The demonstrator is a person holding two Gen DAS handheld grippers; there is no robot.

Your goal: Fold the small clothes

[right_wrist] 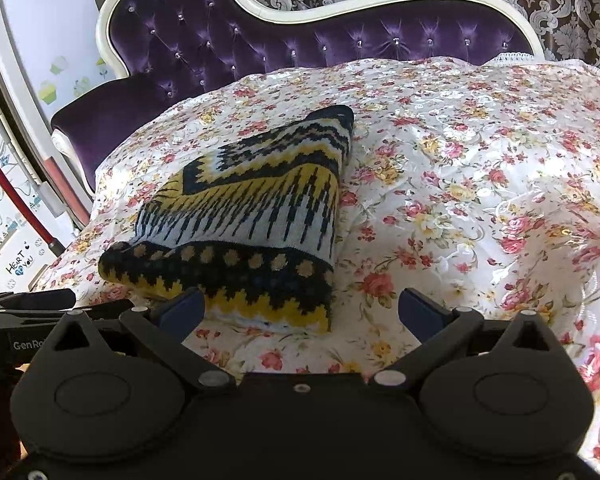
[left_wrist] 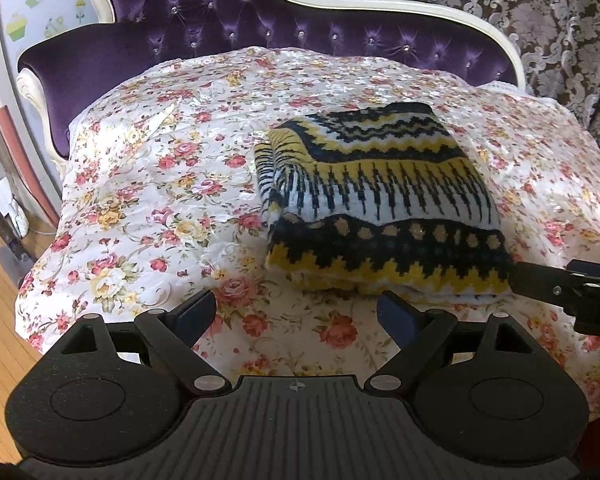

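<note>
Over on the left, my left gripper (left_wrist: 298, 314) hangs low above the near part of the floral bedspread (left_wrist: 148, 184), fingers (left_wrist: 198, 314) spread wide and grasping nothing. Bare flowered cloth lies between them. The knitted sweater (left_wrist: 380, 200) sits just beyond, to the far right of this gripper, already folded into a thick packet of yellow, navy and pale zigzag bands.

Move to the middle: the sweater lies on the bed in front of the purple tufted headboard (left_wrist: 236, 12), its near hem edge toward me, its stacked layers showing along the left side. I judge it soft, bulky and fairly light, a chunky knit that sags and springs open if pinched at one layer only. The best hold, I reckon, is at the near corners, taking all the layers together.

On to the right: my right gripper (right_wrist: 300, 310) hovers at the sweater's (right_wrist: 244, 216) near right corner, fingers (right_wrist: 182, 308) released and empty. The left finger lies just beside the yellow hem; I cannot tell whether it touches. The right finger stands over open bedspread (right_wrist: 480, 184). Both grippers sit level, close to the bed, pointing toward the headboard.
</note>
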